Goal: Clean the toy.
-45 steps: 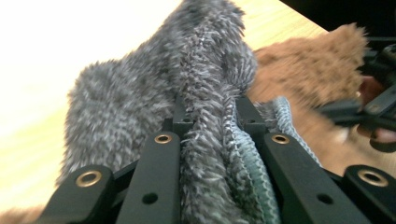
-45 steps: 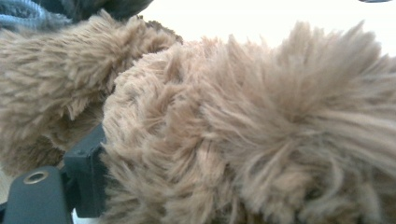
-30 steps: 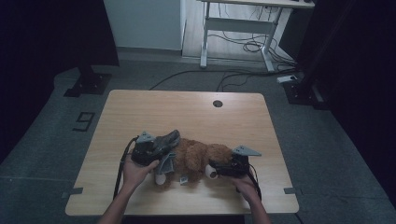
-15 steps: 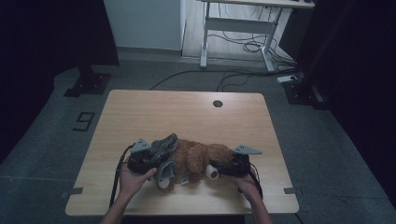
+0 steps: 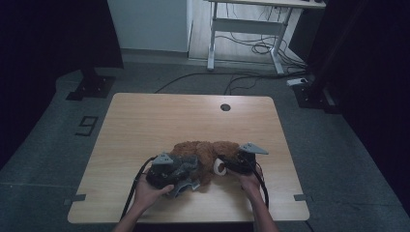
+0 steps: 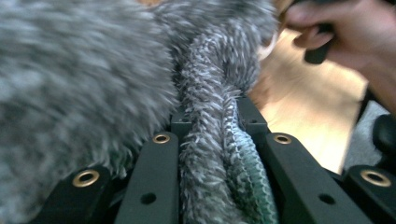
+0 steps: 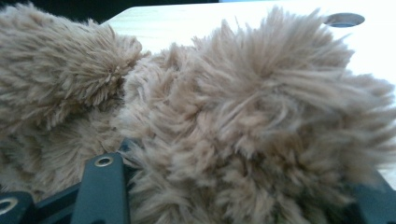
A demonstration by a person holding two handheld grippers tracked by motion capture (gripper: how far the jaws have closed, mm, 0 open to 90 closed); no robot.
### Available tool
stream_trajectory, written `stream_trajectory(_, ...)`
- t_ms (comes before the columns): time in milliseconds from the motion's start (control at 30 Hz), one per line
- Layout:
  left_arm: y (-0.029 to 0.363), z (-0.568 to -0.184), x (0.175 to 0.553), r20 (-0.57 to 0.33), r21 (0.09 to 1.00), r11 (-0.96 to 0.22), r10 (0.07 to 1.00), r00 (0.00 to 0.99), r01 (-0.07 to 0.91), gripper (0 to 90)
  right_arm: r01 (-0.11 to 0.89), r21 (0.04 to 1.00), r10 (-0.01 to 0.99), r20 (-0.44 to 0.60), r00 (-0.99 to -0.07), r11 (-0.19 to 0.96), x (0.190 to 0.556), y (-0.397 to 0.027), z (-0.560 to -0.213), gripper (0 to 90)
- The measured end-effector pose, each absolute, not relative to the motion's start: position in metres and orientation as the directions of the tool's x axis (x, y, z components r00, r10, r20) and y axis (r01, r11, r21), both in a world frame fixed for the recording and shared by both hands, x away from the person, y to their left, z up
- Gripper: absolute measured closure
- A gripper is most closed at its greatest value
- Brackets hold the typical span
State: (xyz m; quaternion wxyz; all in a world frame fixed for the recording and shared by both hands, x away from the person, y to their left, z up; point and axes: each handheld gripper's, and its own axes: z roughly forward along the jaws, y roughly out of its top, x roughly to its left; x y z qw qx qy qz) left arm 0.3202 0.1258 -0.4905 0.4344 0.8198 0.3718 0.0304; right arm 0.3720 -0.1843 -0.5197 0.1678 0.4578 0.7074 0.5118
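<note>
A brown plush toy [image 5: 208,150] lies near the table's front edge, with a grey fuzzy cloth [image 5: 187,166] bunched on its left side. My left gripper [image 5: 181,170] is shut on a fold of that grey cloth [image 6: 205,93], which is pinched tight between the black jaws of the left gripper [image 6: 212,121]. On the toy's right side, my right gripper [image 5: 223,163] has its jaws in the fur by a white patch. Its jaws have just been closing. In the right gripper view, brown fur [image 7: 243,93] bulges between them and over both sides of the right gripper [image 7: 243,168].
The wooden table [image 5: 159,121] has a round cable hole [image 5: 225,107] at its far edge. The person's right hand [image 6: 345,32] shows in the left gripper view. Cables and a desk frame [image 5: 246,29] stand on the floor beyond.
The left hand has drawn toward the table's near edge, taking the grey cloth with it. The right hand has stayed at the toy's right side.
</note>
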Motion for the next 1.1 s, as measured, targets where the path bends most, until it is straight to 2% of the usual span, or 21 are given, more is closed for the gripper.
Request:
stream_trajectory(233,0.113,-0.495,0.358,-0.195,0.738,-0.352,0.706,0.681,0.576,74.3,0.448,0.892,0.844,0.199,-0.498,0.054,0.393,-0.185,-0.517,40.5)
stream_trajectory(367,0.108,-0.496,0.381,-0.208,0.737,-0.323,0.727,0.655,0.593,74.3,0.442,0.896,0.852,0.204,-0.483,0.035,0.409,-0.189,-0.517,40.1)
stream_trajectory(467,0.111,-0.491,0.382,-0.232,0.739,-0.306,0.721,0.653,0.600,74.2,0.443,0.896,0.842,0.219,-0.493,0.026,0.414,-0.194,-0.518,39.4)
stream_trajectory(667,0.122,-0.450,0.374,-0.204,0.809,-0.252,0.728,0.655,0.531,74.2,0.422,0.905,0.824,0.200,-0.531,0.052,0.404,-0.197,-0.519,37.1)
stream_trajectory(833,0.112,-0.422,0.396,-0.180,0.813,-0.250,0.750,0.636,0.525,74.0,0.399,0.913,0.815,0.167,-0.555,0.085,0.395,-0.199,-0.520,35.5)
stream_trajectory(933,0.098,-0.429,0.414,-0.184,0.772,-0.278,0.763,0.620,0.571,73.9,0.389,0.916,0.808,0.155,-0.568,0.097,0.393,-0.199,-0.521,34.9)
stream_trajectory(1033,0.090,-0.448,0.425,-0.225,0.726,-0.287,0.760,0.609,0.625,73.5,0.383,0.919,0.805,0.156,-0.573,0.094,0.391,-0.201,-0.522,34.3)
stream_trajectory(1100,0.091,-0.456,0.424,-0.229,0.731,-0.277,0.762,0.606,0.624,74.0,0.384,0.918,0.802,0.156,-0.577,0.098,0.389,-0.201,-0.523,32.5)
